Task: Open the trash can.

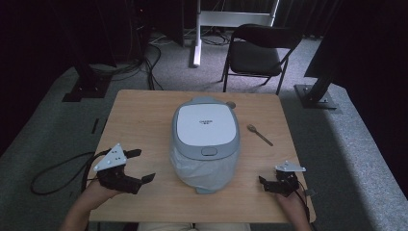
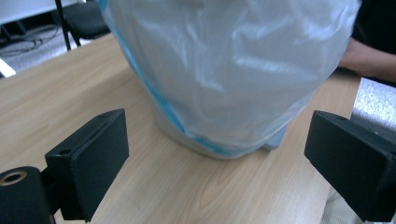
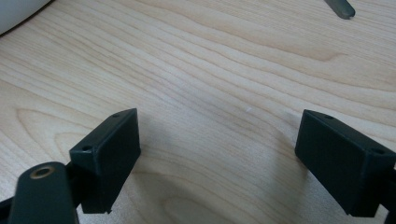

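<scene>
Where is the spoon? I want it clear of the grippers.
In the high view the spoon lies on the table right of the rice cooker, beyond the right gripper.

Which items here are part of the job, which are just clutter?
In play:
- rice cooker, lid shut, plastic bag around its body
- left tongs, open, aimed at the cooker
- right tongs, open, over bare table

Lying about:
- spoon, right of the cooker
- chair behind the table

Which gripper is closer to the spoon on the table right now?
Right. The right gripper sits at the table's near right corner, just below the spoon. The left gripper is across the table, with the rice cooker between it and the spoon.
</scene>
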The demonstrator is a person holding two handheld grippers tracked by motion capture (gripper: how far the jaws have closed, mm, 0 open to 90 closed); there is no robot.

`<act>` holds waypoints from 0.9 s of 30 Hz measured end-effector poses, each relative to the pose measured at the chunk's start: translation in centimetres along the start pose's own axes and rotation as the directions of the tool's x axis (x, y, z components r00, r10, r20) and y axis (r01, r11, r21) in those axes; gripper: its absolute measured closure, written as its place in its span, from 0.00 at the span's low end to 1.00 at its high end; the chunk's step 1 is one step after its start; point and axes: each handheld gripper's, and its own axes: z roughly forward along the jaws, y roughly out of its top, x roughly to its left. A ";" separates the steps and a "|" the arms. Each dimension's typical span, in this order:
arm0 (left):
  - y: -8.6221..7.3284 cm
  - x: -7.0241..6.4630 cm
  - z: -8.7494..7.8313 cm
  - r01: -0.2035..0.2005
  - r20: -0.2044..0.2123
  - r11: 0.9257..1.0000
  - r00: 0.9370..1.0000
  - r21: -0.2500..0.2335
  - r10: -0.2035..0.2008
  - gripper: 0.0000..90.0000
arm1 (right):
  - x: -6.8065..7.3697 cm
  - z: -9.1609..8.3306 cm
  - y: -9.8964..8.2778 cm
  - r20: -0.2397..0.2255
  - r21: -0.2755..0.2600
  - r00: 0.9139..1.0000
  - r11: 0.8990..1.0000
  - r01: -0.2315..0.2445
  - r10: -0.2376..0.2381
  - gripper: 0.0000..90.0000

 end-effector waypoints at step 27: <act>6.8 -2.1 1.6 -0.065 0.126 0.993 0.989 -0.098 0.077 0.07 | 0.0 0.0 0.0 0.002 0.000 1.000 1.000 -0.003 0.003 0.15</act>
